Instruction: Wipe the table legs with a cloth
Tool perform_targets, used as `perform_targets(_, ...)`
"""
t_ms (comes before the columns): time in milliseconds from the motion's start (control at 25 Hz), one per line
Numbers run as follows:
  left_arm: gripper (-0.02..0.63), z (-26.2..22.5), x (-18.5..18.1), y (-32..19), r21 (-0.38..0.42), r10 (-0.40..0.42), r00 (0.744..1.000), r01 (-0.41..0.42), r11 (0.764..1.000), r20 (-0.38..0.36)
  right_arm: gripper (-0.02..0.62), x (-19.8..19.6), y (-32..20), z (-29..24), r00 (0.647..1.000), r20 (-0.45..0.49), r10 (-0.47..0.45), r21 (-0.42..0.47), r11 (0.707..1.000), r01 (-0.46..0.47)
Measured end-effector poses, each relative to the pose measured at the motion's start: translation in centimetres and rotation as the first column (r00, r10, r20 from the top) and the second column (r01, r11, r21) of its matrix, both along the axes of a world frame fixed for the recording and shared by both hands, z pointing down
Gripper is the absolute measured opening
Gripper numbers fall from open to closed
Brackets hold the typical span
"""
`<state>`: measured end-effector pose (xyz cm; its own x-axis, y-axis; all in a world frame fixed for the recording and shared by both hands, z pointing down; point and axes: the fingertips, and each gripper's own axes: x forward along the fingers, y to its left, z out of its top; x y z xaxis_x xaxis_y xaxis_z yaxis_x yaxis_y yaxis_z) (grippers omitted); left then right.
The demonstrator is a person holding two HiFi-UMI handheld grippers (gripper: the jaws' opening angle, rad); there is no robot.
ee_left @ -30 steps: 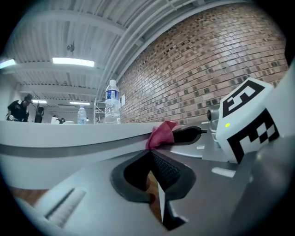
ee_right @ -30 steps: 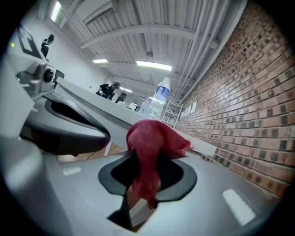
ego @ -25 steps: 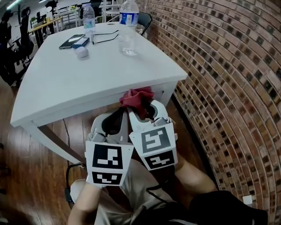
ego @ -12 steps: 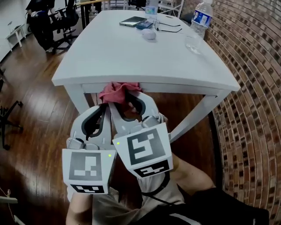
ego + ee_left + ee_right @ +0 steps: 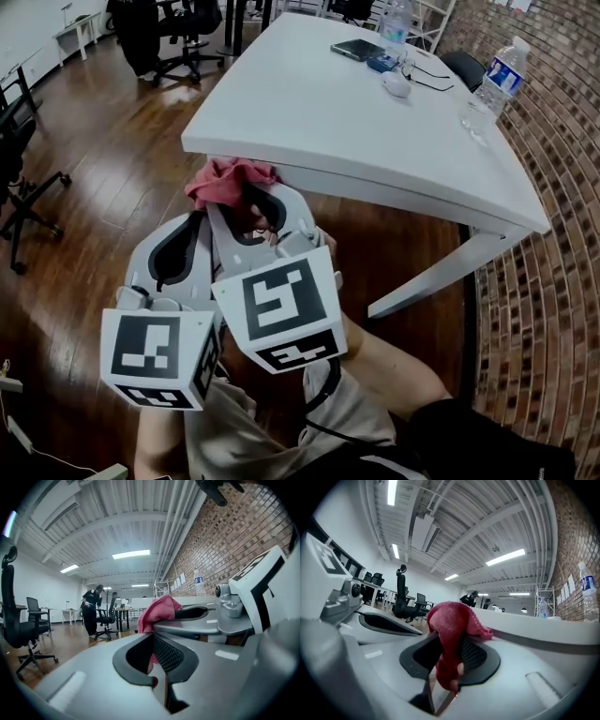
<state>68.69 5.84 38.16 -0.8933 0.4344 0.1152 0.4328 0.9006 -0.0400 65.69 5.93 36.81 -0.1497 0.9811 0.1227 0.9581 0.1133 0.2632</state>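
two grippers sit side by side, aimed at the near edge of the white table (image 5: 375, 127). left gripper (image 5: 194, 219) has its jaws pressed together. right gripper (image 5: 251, 193) pinches the bunched red cloth (image 5: 225, 175) just below that edge.

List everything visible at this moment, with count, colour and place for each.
table: 1, white, centre of the head view
cloth: 1, pink-red, bunched at the table's near edge
water bottles: 2, clear with blue labels, far end of the tabletop
phone: 1, dark, far end of the tabletop
small white object: 1, near the phone
office chairs: several, black, on the floor at left
floor: brown wood
brick wall: 1, reddish brown, right
background person: 1, dark clothes, by the chairs
left gripper: grey, jaws together
right gripper: grey, shut on the cloth
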Motion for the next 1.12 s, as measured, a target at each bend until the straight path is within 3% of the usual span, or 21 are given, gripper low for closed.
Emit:
perform_targets(160, 0.0, 4.3, -0.2, 0.7, -0.008, 0.069, 0.992, -0.07, 0.998, -0.109, 0.101, 0.6, 0.3, 3.0, 0.999, 0.017, 0.036, 0.01, 0.999, -0.036)
perform_targets(280, 0.0, 9.9, -0.4, 0.4, -0.027, 0.127, 0.964, -0.137, 0.99, -0.233, 0.101, 0.5, 0.2, 8.4, 0.998, -0.042, 0.047, 0.081, 0.996, -0.043)
perform_targets(440, 0.0, 19.0, -1.5, -2.4, 0.028, 0.308, 0.87, -0.322, 0.946, -0.385, 0.1, 0.2, 0.5, 17.0, 0.994, -0.107, 0.04, 0.174, 0.985, -0.021)
perform_targets(560, 0.0, 24.9, -1.8, -3.2, 0.141, 0.435, 0.801, -0.416, 0.899, -0.41, 0.1, 0.2, 0.8, 22.5, 0.989, -0.135, 0.056, 0.212, 0.977, -0.027)
perform_targets(640, 0.0, 28.8, -1.9, -3.0, 0.199, 0.481, 0.77, -0.439, 0.876, -0.419, 0.1, 0.3, 1.0, 26.5, 0.985, -0.157, 0.071, 0.244, 0.969, -0.031)
perform_targets(800, 0.0, 36.4, -1.7, -1.9, 0.311, 0.515, 0.753, -0.415, 0.855, -0.409, 0.1, 0.6, 1.3, 34.1, 0.976, -0.204, 0.078, 0.3, 0.954, -0.013)
perform_targets(960, 0.0, 44.7, -1.2, 0.5, 0.446, 0.469, 0.77, -0.269, 0.854, -0.433, 0.1, 0.2, 1.6, 43.1, 0.96, -0.254, 0.119, 0.405, 0.914, -0.006)
perform_targets(1040, 0.0, 48.3, -0.4, 1.3, 0.525, 0.444, 0.776, -0.174, 0.833, -0.448, 0.1, -0.1, 1.3, 48.2, 0.929, -0.317, 0.193, 0.48, 0.877, -0.018)
perform_targets(1120, 0.0, 51.6, 0.5, 1.5, 0.592, 0.428, 0.776, -0.089, 0.801, -0.463, 0.1, 0.0, 1.1, 52.8, 0.874, -0.398, 0.278, 0.541, 0.841, -0.021)
